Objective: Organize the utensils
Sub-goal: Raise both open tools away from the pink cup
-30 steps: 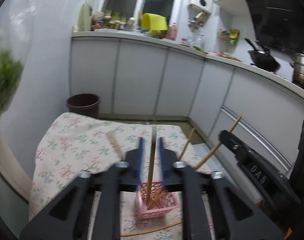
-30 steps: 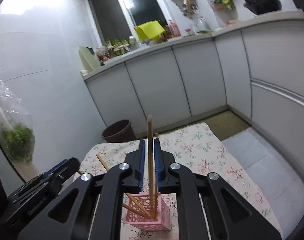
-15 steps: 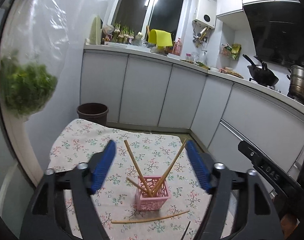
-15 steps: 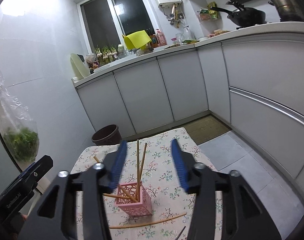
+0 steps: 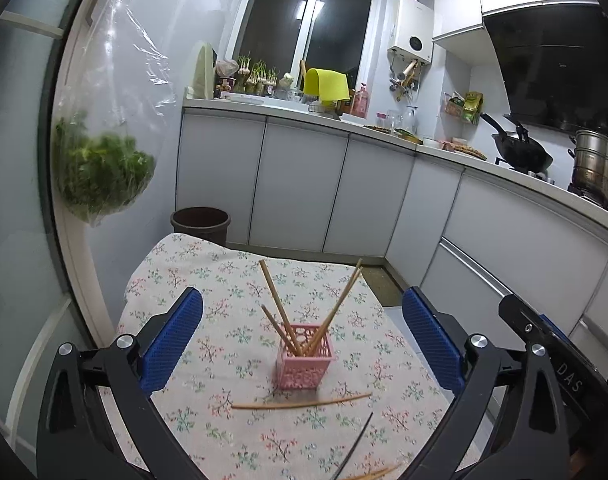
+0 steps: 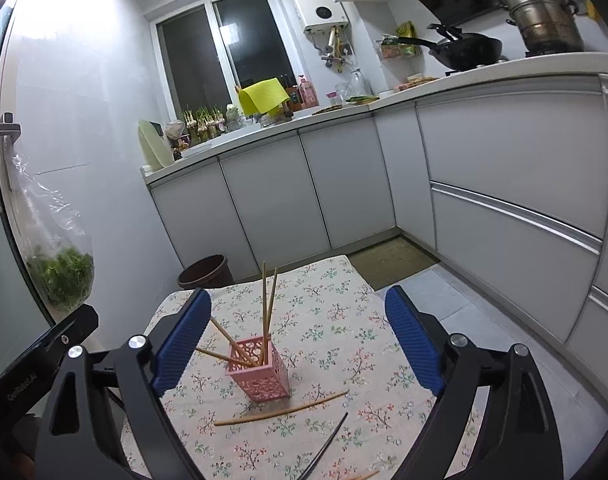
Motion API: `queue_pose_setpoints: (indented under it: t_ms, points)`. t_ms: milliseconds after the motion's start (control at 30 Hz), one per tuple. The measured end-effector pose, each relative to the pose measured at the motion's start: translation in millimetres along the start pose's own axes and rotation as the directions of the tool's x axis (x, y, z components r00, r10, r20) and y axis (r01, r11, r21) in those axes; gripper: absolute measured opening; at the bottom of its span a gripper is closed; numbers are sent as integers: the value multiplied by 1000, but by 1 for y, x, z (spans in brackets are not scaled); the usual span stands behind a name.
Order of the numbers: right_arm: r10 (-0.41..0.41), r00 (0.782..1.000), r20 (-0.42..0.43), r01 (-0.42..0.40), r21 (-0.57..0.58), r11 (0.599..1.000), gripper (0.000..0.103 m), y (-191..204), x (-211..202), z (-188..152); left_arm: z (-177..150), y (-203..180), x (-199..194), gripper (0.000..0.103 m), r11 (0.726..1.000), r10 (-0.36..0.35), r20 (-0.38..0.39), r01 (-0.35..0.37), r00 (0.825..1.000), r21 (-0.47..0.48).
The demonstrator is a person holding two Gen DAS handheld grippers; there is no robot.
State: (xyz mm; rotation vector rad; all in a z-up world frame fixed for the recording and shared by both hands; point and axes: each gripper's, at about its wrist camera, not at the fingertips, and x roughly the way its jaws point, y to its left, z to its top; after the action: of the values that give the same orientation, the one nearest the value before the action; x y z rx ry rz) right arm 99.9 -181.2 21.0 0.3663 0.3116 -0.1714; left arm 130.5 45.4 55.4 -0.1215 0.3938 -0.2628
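On the left, the left hand-held gripper (image 5: 302, 338) hangs above the worktop (image 5: 208, 304), which wears a flowered cloth. Its two blue pads (image 5: 172, 340) are spread wide apart and pinch nothing. The pink holder (image 5: 304, 364) stands upright on the cloth, ahead of this hand-held gripper and between the lines of its fingers, clear of both.

Four wooden chopsticks (image 5: 278, 308) stand in the holder: two lean left, two lean right, and their tips fan apart. In front of the holder, nearer the camera, one loose wooden chopstick (image 5: 302, 404) lies flat and crosswise on the cloth, just beside the holder's base but not touching it. Nearer still, one dark chopstick (image 5: 353, 446) lies at a slant, and the tips of further wooden sticks show at the bottom edge; their number cannot be told.

To the right, the right hand-held gripper (image 6: 298, 338) is likewise spread wide and holds nothing. In its view the holder (image 6: 260, 372) sits ahead, a little left of the midline between the fingers, and touches neither. The four standing chopsticks (image 6: 266, 304) show here too: two near upright, two leaning low to the left. The loose wooden chopstick (image 6: 282, 410) and the dark chopstick (image 6: 327, 444) lie before the holder.
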Motion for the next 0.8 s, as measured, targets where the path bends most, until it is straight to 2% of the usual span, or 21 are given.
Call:
queue_pose_setpoints:
  t_ms: [200, 600, 800]
  points:
    - [-28, 1000, -5, 28, 20, 999, 96, -8, -15, -7, -10, -2, -17, 96, 1000, 2, -12, -2, 1000, 4]
    - [-66, 996, -60, 68, 28, 997, 96, -31, -33, -31, -25, -16, -27, 96, 998, -7, -59, 11, 998, 54]
    - [-76, 987, -143, 84, 53, 995, 96, -57, -41, -52, -36, -24, -18, 96, 995, -4, -127, 17, 992, 100]
